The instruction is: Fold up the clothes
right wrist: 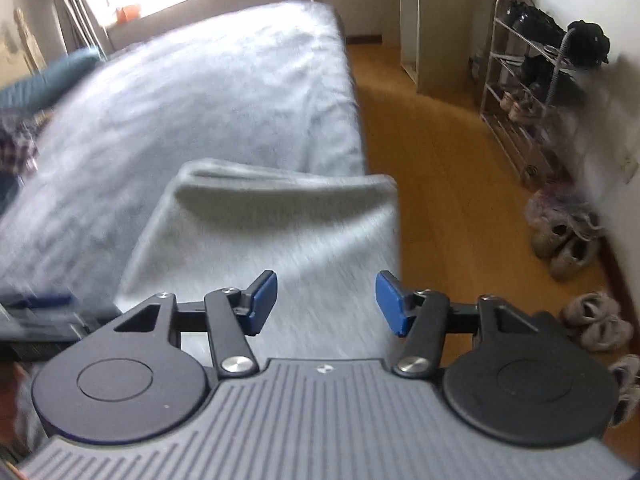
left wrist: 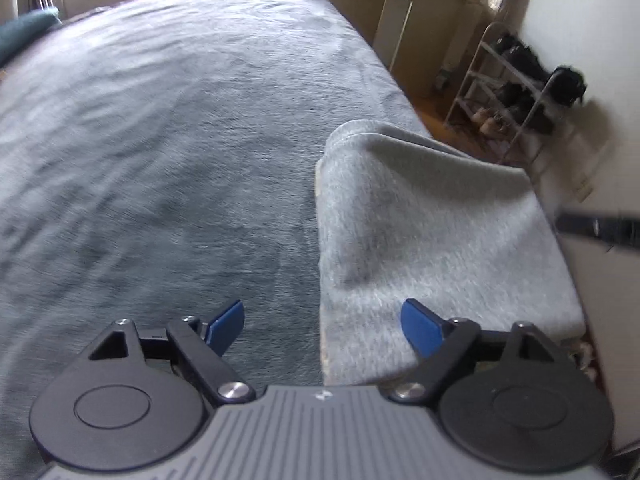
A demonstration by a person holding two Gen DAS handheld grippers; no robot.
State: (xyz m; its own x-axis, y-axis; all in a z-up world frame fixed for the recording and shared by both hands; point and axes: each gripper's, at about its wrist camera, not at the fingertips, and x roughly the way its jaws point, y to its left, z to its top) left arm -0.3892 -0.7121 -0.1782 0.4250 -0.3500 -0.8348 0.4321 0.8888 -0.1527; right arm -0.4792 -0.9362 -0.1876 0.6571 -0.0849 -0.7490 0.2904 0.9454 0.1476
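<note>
Your garment [left wrist: 432,232] is a light grey, fleecy piece, folded into a rough rectangle. It lies on the bed [left wrist: 168,128] at its right edge, near the corner closest to you. In the right wrist view the garment [right wrist: 280,232] has a rounded fold along its far end, and its right side sits at the bed's edge above the floor [right wrist: 440,168].

Your left gripper [left wrist: 322,326] is released, its blue pads [left wrist: 228,326] spread wide with nothing between them. It hangs over the garment's left edge: one pad is over the dark blanket, the other over the grey cloth. Whether either pad touches the fabric, you cannot tell from here.

Your right gripper [right wrist: 326,302] is also released, pads [right wrist: 262,298] apart and empty, above the near part of the garment. Both views are blurred.

Each gripper shows in the other's camera: a dark blurred piece at the right edge of the left view, and one at the lower left of the right view.

Past the bed, a shoe rack [right wrist: 532,80] stands against the right wall, with loose shoes [right wrist: 568,240] on the floor near it. A desk [right wrist: 432,12] stands at the far end of the room. A teal pillow [right wrist: 48,80] lies at the bed's far left, with plaid cloth [right wrist: 16,144] beside it.
</note>
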